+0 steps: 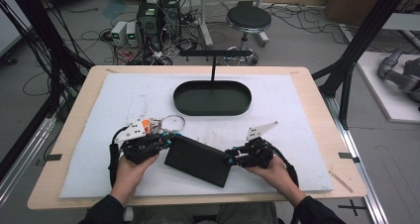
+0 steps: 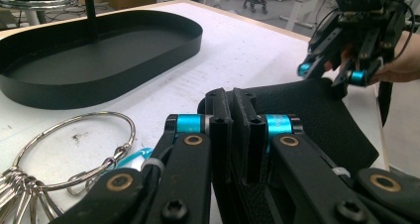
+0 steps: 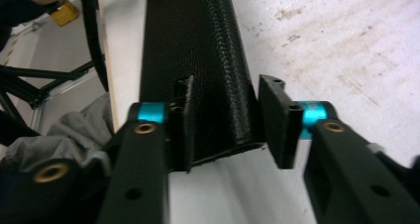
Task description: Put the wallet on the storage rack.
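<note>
The left gripper [image 2: 233, 127] has its jaws pinched nearly together on one end of the black pouch [image 1: 198, 160], gripping the textured material tightly. The right gripper [image 3: 225, 122] straddles the pouch's other end with its jaws part-way open: one pad touches the leather, while the other stands just clear of it. The pouch lies slanted on the white mat [image 1: 297, 110] near the desk's front edge, between both hands. A key ring [image 2: 74, 149] lies just beside the left gripper. The oval black tray [image 1: 212, 98] sits toward the desk's back edge, with nothing in it.
</note>
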A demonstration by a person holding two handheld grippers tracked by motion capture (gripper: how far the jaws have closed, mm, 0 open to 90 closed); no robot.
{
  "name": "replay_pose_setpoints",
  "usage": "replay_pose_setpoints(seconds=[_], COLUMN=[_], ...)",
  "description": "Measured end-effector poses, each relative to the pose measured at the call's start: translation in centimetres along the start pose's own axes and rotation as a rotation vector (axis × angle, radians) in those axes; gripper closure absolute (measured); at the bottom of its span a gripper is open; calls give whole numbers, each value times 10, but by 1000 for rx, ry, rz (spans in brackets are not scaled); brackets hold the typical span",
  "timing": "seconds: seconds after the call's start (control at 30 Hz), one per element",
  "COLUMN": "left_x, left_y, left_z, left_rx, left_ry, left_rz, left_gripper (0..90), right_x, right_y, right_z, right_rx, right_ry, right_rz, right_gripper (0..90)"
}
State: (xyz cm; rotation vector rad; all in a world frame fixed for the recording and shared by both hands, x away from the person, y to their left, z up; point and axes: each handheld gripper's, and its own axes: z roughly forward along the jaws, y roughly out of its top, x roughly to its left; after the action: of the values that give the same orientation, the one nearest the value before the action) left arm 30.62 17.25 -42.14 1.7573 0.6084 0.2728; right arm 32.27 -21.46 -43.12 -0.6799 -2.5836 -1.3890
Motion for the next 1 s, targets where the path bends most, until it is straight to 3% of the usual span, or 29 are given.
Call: replay_pose_setpoints(seconds=[0.13, 0.17, 0.2, 0.3, 0.33, 0.37, 0.4, 0.47, 0.5, 0.53, 0.57, 0.6, 0.67, 0.73, 0.77, 0.8, 1.0], left_x=[0, 0, 0, -1, -2, -4, -5, -9, -10, -11, -12, -12, -10, -9, -7, -7, -7], left_y=[0, 0, 0, 0, 1, 1, 2, 3, 4, 5, 6, 6, 7, 7, 7, 7, 2], left_z=[1, 2, 2, 3, 4, 6, 8, 14, 17, 20, 25, 25, 30, 34, 37, 37, 51], left_rx=[4, 9, 9, 20, 21, 25, 30, 62, 73, 88, 107, 107, 110, 111, 104, 104, 150], left_ry=[2, 0, 0, -7, -14, -23, -30, -16, -9, -5, 14, 14, -7, -7, -44, -44, -157], left_rz=[6, 8, 8, 18, 25, 26, 33, 56, 60, 63, 67, 67, 61, 74, 65, 65, 50], left_gripper=[854, 854, 856, 864, 864, 858, 858, 795, 652, 652, 505, 443, 403, 382, 370, 370, 341], right_x=[1, 4, 4, 6, 6, 6, 6, 5, 5, 5, 5, 5, 5, 5, 4, 4, 3], right_y=[2, 5, 5, 14, 14, 18, 18, 22, 23, 23, 23, 23, 21, 21, 20, 20, 18], right_z=[-7, -12, -12, -29, -29, -38, -38, -46, -50, -51, -55, -55, -58, -58, -60, -60, -61], right_rx=[-8, -7, -7, -41, -41, -39, -39, -39, -40, -36, -30, -30, -23, -23, -18, -18, -12], right_ry=[31, 22, 22, -7, -7, -28, -28, -29, -35, -32, -31, -31, -24, -26, -20, -20, -3], right_rz=[-24, -68, -68, -141, -141, -180, -180, -214, -235, -246, -273, -273, -310, -317, -323, -323, -351], right_gripper=[747, 767, 767, 793, 793, 795, 795, 797, 797, 797, 797, 797, 796, 796, 795, 795, 793])
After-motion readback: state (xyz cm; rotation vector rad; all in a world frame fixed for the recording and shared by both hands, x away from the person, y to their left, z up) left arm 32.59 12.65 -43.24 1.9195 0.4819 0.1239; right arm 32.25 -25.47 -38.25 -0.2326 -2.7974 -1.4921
